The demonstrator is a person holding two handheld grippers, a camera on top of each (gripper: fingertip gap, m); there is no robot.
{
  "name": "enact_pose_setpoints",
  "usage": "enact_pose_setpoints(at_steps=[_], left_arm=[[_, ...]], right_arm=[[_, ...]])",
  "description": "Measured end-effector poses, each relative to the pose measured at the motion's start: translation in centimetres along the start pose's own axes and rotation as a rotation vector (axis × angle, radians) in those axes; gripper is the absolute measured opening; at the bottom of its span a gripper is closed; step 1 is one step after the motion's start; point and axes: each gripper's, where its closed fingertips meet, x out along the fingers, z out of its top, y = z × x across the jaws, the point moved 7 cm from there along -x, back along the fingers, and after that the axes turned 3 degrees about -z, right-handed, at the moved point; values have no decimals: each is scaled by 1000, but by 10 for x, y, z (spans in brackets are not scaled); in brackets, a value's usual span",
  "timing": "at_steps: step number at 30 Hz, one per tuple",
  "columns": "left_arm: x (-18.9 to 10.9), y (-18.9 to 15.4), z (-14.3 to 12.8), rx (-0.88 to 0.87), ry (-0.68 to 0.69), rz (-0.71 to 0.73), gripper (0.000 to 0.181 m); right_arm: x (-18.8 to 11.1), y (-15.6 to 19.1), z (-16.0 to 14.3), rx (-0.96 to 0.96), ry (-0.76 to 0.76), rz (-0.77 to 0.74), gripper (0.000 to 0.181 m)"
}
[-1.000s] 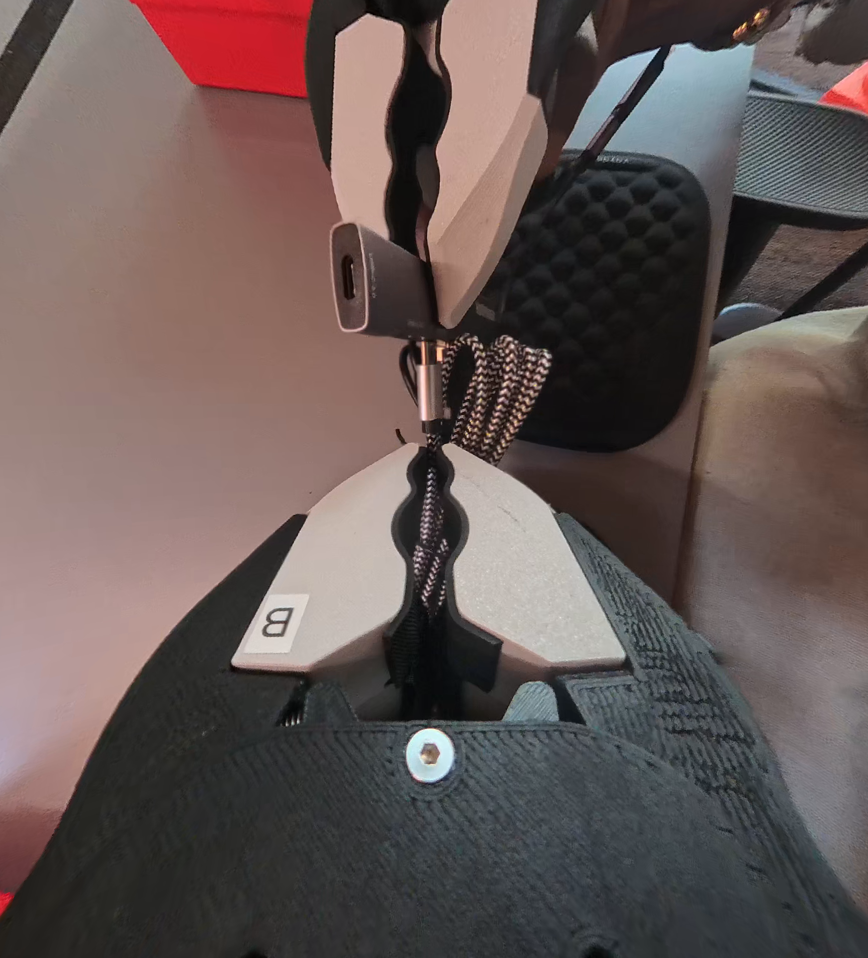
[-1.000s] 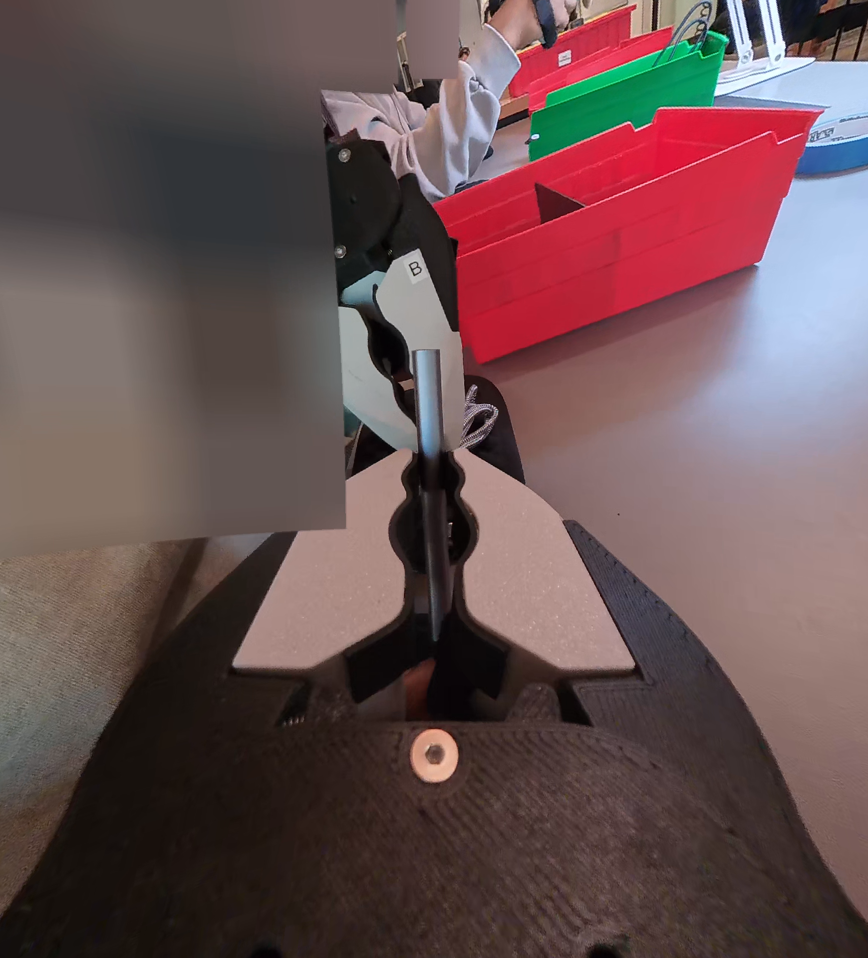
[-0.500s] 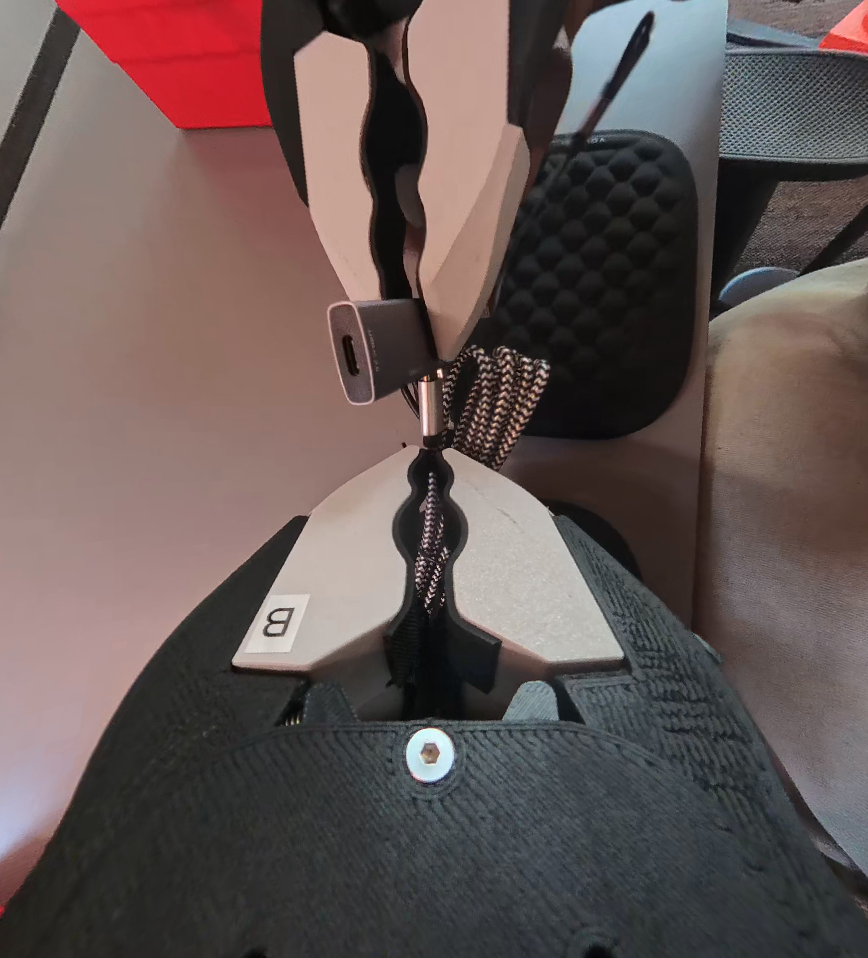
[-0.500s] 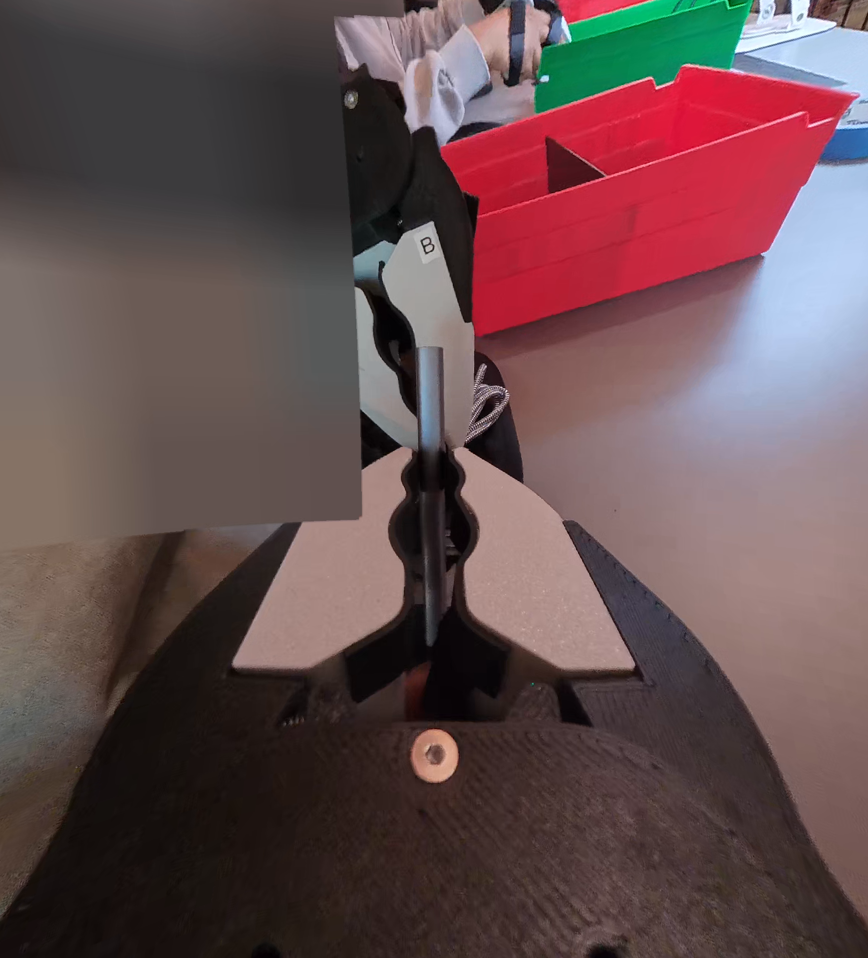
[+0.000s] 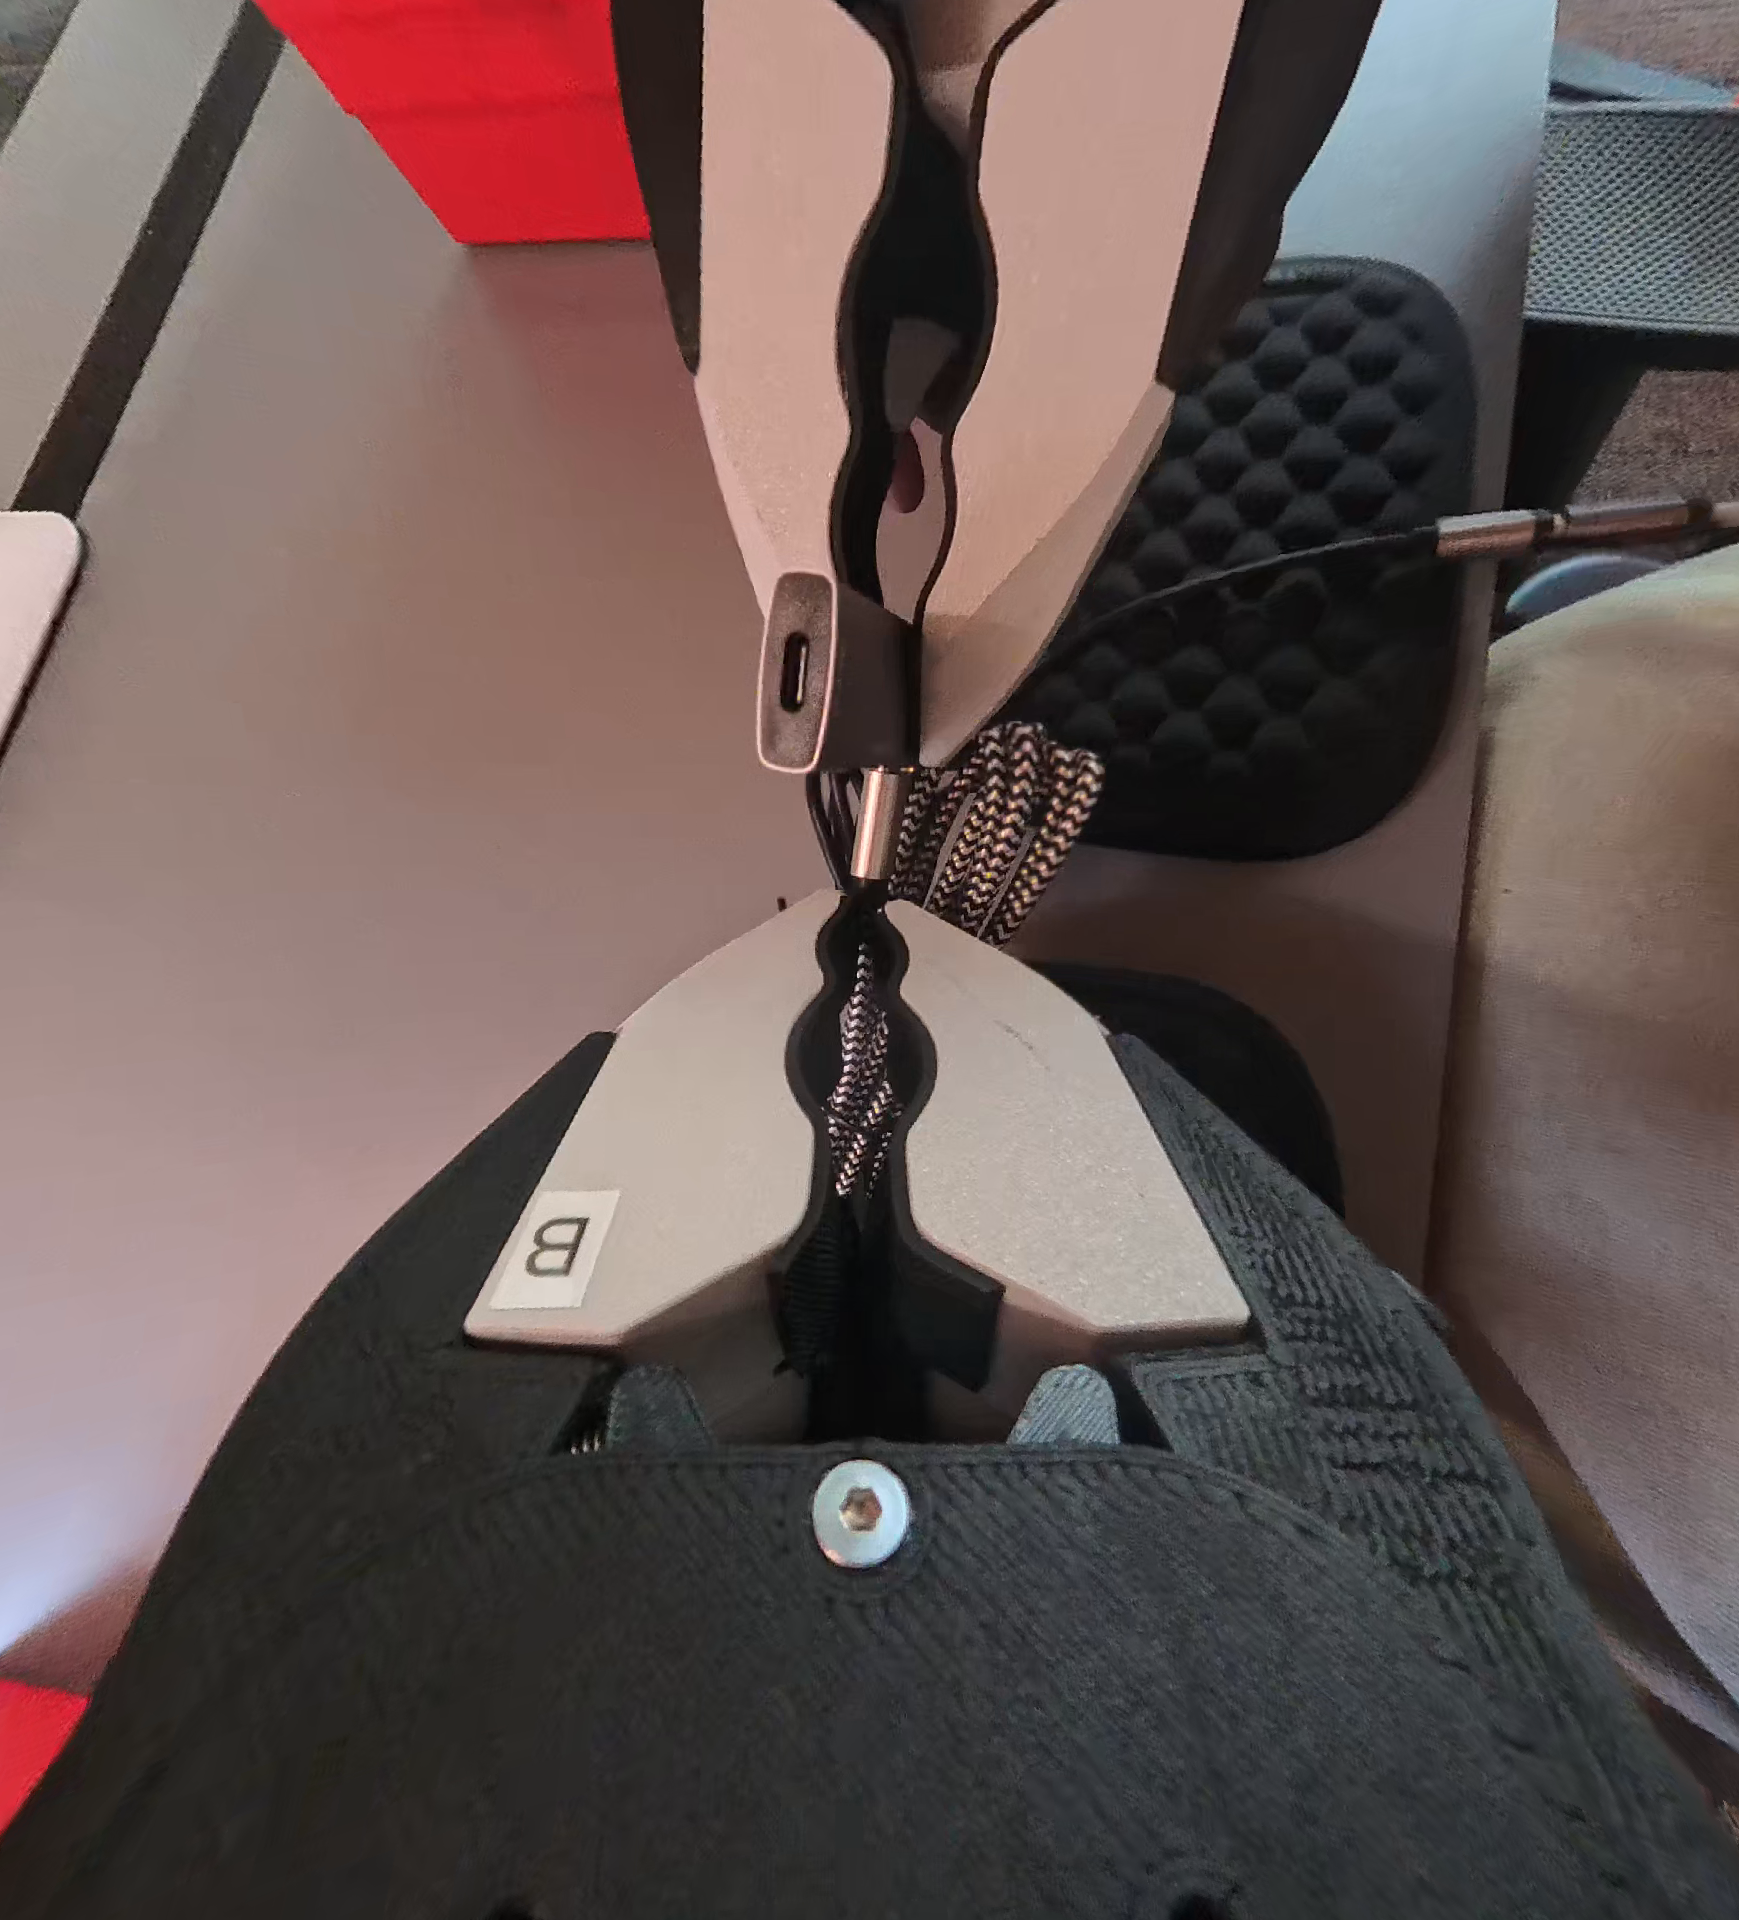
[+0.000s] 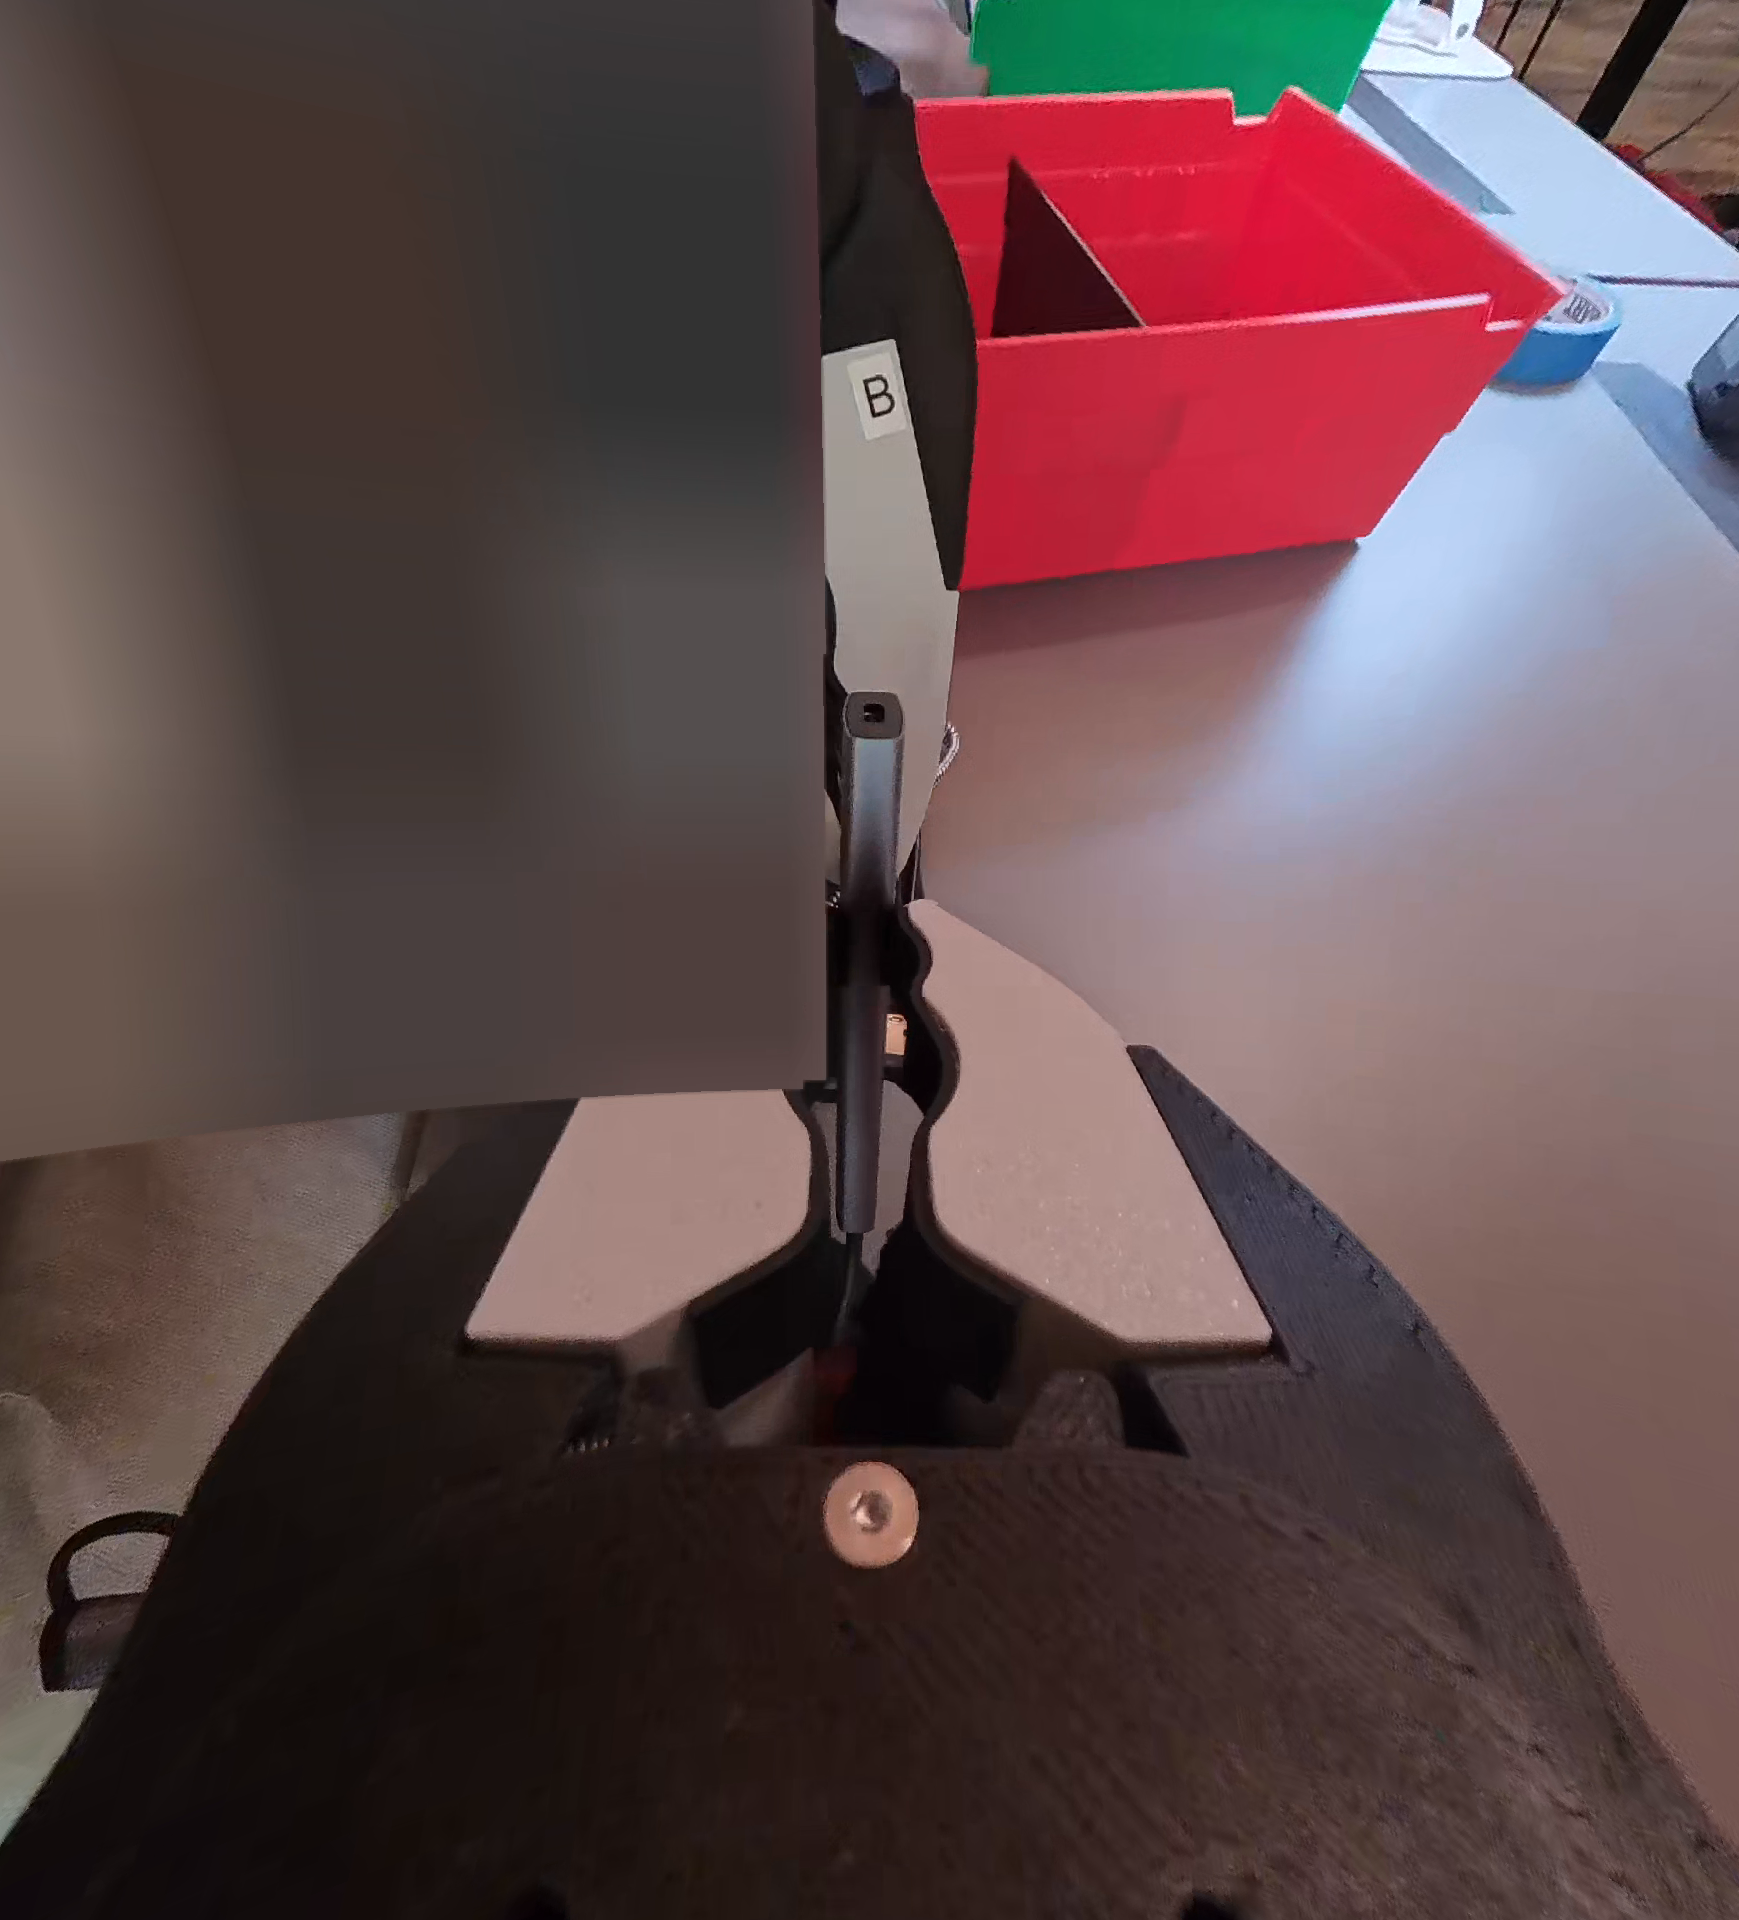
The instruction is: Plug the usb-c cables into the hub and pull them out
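Braided black-and-white cable (image 5: 860, 1081) pinched in the clenched left gripper (image 5: 863, 914), its metal plug (image 5: 877, 831) seated in the grey hub (image 5: 823, 686) above the table (image 5: 377, 727), right gripper (image 6: 870, 1049) clamped on that hub (image 6: 867, 935), red bin (image 6: 1208, 343) beyond
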Motion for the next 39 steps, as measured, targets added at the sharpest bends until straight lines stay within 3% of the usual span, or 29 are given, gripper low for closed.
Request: enact_pose_setpoints(at_steps=[1, 4, 10, 14, 17, 22, 28, 39], left_arm=[[-2, 1, 1, 2, -15, 10, 0], [-8, 8, 3, 12, -148, 78, 4], [-51, 17, 7, -62, -817, 414, 67], [-43, 17, 0, -95, -967, 547, 128], [-28, 16, -5, -34, -1051, 602, 142], [-10, 11, -9, 33, -1001, 577, 140], [0, 14, -12, 30, -939, 544, 133], [20, 3, -7, 202, -757, 534, 130]], right_arm=[[-1, -1, 3, -17, -3, -3, 8], [-8, -4, 16, -110, -22, -60, 8], [-44, -12, 53, -439, -60, -418, 8], [-77, -16, 76, -548, -147, -620, 8], [-105, -19, 88, -632, -186, -787, 8], [-155, -30, 94, -650, -227, -998, 8], [-210, -52, 77, -569, -233, -1207, 8], [-282, -85, 13, -203, -320, -1312, 8]])
